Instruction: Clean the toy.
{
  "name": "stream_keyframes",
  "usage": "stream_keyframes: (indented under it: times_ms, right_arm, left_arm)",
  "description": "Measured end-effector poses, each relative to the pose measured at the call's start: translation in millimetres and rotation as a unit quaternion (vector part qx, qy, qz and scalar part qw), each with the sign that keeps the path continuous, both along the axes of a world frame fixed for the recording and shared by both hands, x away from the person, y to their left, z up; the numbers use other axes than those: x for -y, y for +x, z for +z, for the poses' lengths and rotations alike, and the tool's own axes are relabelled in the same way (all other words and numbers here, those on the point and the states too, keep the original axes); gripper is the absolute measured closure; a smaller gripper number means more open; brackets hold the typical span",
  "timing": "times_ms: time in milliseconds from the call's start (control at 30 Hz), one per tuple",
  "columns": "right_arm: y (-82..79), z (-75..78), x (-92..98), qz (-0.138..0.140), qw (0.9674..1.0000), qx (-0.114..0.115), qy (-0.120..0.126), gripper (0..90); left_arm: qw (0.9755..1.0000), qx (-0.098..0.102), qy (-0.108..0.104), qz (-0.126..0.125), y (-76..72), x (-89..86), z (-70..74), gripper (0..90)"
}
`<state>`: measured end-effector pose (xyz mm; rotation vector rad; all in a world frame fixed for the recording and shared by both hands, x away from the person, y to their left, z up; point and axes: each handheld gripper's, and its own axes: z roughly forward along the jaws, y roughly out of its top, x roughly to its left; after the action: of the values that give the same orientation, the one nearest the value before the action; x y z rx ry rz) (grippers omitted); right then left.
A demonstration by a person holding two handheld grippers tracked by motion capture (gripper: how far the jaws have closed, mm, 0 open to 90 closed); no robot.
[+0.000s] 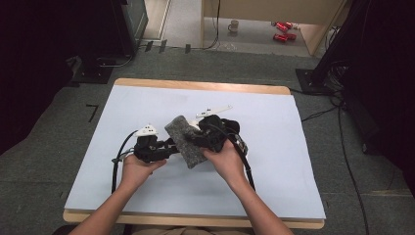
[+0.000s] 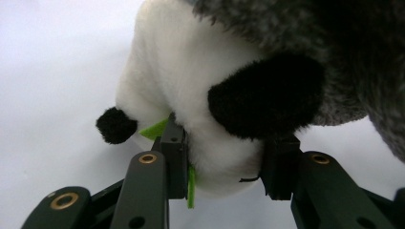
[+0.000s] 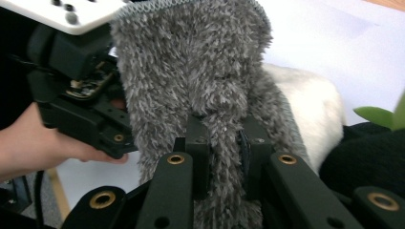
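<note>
Near the middle of the table (image 1: pixel 147 103), the left gripper (image 2: pixel 224 171) is clamping a plush toy (image 2: pixel 191 95), while the right gripper (image 3: pixel 224 143) is pinching a grey cloth (image 3: pixel 191 71).

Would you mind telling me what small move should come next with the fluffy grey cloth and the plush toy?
Probably draw the fluffy grey cloth, pinched by the right gripper, further over the black-and-white plush toy, which the left gripper holds partly uncovered.
</note>
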<state>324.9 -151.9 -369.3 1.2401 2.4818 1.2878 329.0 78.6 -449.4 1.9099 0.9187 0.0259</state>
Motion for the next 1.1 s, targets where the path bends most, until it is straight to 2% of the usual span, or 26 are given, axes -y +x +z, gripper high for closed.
stream_keyframes:
  times_ms: [133, 233, 300, 367, 633, 867, 967, 1100]
  right_arm:
    - [4.4, -3.9, 7.0, -0.012, 0.9998, 0.007, -0.017, 79.0]
    - [6.3, -5.2, 13.5, -0.022, 0.9992, 0.006, -0.032, 78.9]
    - [7.4, -6.7, 19.5, -0.025, 0.9989, 0.007, -0.040, 79.0]
    - [8.3, -8.7, 29.2, -0.031, 0.9988, 0.002, -0.038, 79.3]
    - [10.3, -2.7, 42.1, -0.042, 0.9977, 0.007, -0.053, 79.6]
    - [13.6, 7.1, 77.1, -0.090, 0.9955, -0.006, -0.032, 79.6]
    - [15.4, 7.3, 90.2, -0.099, 0.9949, -0.010, -0.017, 79.8]
    - [14.5, 8.8, 97.4, -0.106, 0.9942, -0.005, -0.017, 79.8]
  left_arm:
    - [0.9998, -0.017, 0.000, 0.007, 4.6, -1.0, -2.0, 60.4]
    - [0.9995, -0.027, -0.010, 0.008, 7.8, -3.7, -3.7, 60.1]
    - [0.9995, -0.028, -0.013, 0.006, 9.0, -4.7, -4.5, 60.0]
    - [0.9995, -0.027, -0.014, 0.005, 9.5, -3.9, -4.6, 60.0]
    - [0.9990, -0.039, -0.021, 0.008, 14.8, -6.0, -4.9, 60.0]
    - [0.9988, -0.043, -0.023, 0.007, 17.3, -7.5, -4.7, 60.0]
    - [0.9989, -0.042, -0.021, 0.005, 18.3, -7.5, -4.1, 60.0]
    - [0.9986, -0.046, -0.026, 0.005, 19.6, -8.5, -5.0, 59.9]
